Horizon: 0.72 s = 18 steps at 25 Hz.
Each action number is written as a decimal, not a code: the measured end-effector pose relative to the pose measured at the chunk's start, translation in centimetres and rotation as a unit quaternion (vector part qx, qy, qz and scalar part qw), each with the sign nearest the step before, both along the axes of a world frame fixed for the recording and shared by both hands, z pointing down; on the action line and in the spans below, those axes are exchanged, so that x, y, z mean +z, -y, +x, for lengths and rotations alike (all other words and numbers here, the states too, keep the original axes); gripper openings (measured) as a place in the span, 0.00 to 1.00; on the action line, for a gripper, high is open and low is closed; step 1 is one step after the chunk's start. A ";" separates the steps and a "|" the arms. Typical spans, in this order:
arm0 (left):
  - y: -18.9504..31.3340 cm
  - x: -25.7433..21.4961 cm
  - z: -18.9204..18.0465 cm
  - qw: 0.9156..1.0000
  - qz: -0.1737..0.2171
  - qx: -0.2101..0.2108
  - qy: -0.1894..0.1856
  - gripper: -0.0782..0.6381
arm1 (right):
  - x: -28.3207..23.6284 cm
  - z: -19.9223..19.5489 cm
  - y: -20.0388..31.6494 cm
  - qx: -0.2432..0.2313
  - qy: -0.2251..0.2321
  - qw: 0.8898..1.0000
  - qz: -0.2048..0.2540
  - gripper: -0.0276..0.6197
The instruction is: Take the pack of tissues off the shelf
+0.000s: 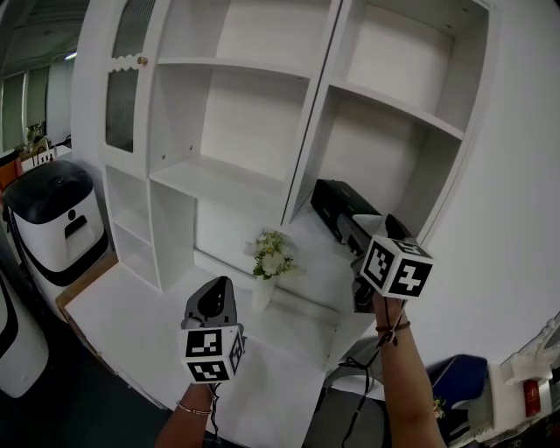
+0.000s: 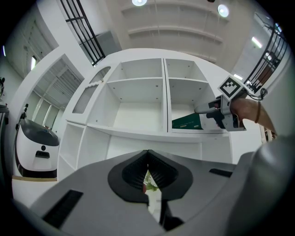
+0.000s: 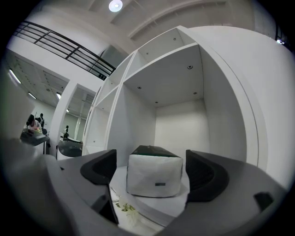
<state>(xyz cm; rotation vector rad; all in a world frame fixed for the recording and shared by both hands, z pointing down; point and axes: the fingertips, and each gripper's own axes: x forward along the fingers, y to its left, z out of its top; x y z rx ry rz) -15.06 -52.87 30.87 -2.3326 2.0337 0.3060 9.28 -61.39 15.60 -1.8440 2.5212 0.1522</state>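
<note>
An open, office-like hall: high ceiling point(image 2: 175, 18) with downlights point(image 3: 115, 5), mezzanine railing point(image 3: 64, 46), white shelving point(image 1: 227, 179), people point(image 3: 34, 123) beyond.

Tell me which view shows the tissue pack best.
Right gripper view: the tissue pack sits centered inside the open right claw, white end and dark top clear. Head view shows its dark top, partly behind that claw. Left gripper view: small green side, distant.

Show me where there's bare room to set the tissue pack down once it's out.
Free: the counter left of the flower vase, and the wide shelf left of the divider. Crowded: the compartment holding the tissue pack, which the right gripper straddles, jaws open.
</note>
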 end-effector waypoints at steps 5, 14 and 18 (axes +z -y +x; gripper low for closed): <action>0.2 -0.1 0.0 1.000 0.000 0.002 0.002 0.13 | -0.1 0.3 0.9 0.000 0.002 1.000 -0.014 0.77; 0.3 0.4 0.1 1.000 -0.008 0.002 0.005 0.13 | 0.0 0.2 2.5 0.003 -0.011 0.999 -0.039 0.80; 0.3 0.7 0.3 1.000 -0.010 0.002 0.002 0.13 | 0.3 -0.1 2.8 -0.001 -0.019 0.999 -0.049 0.81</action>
